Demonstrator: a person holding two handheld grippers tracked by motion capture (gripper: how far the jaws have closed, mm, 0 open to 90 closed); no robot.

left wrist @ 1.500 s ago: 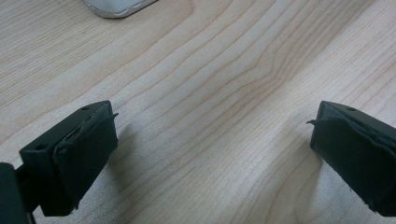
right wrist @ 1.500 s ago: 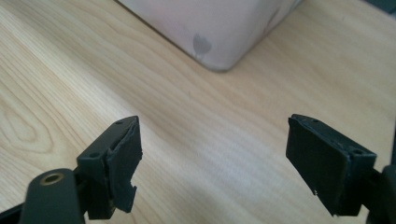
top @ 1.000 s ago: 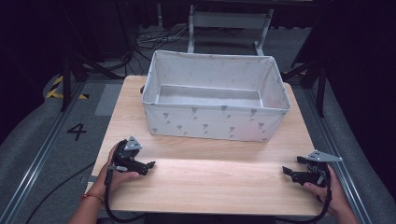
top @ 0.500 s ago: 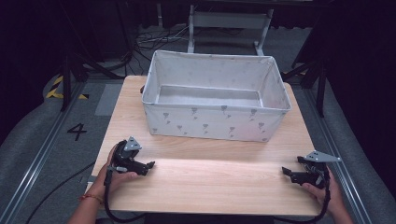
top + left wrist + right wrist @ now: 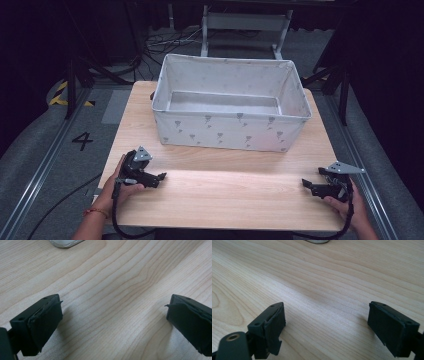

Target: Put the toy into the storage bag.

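the left gripper (image 5: 159, 177) lay low on the table (image 5: 225, 200), jaws spread wide on nothing. the bin (image 5: 230, 107) stood well beyond, mid-table, between both. the right gripper (image 5: 306, 186) sat near the right edge, jaws likewise spread, empty.

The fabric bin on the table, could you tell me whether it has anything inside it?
No, in the high view the fabric bin stands open with a bare grey floor and nothing in it.
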